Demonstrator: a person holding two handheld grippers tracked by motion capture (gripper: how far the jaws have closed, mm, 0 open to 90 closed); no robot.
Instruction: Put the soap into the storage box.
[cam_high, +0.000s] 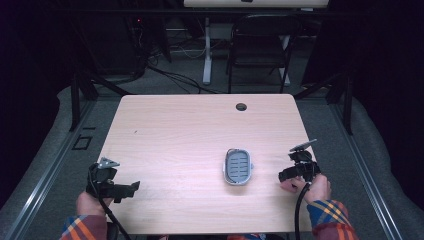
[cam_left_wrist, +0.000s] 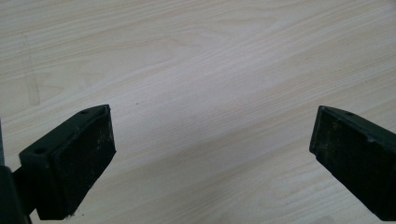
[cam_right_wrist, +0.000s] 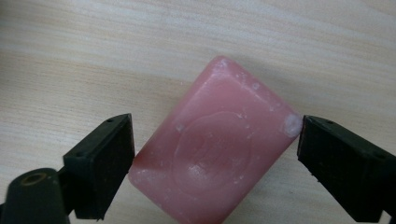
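Right gripper view shows the pink soap bar (cam_right_wrist: 215, 144) lying on the wooden table (cam_right_wrist: 93, 56), set askew between the right gripper (cam_right_wrist: 212, 154)'s jaws, whose pads sit right at its corners; whether they press is unclear. The left gripper (cam_left_wrist: 212, 154) is spread wide over bare wood. A grey soap dish (cam_high: 238, 166) sits left of the right gripper (cam_high: 295, 172)

L tool (cam_left_wrist: 212, 154) jaws wide apart, R tool (cam_right_wrist: 215, 158) jaws touching both sides, hands low
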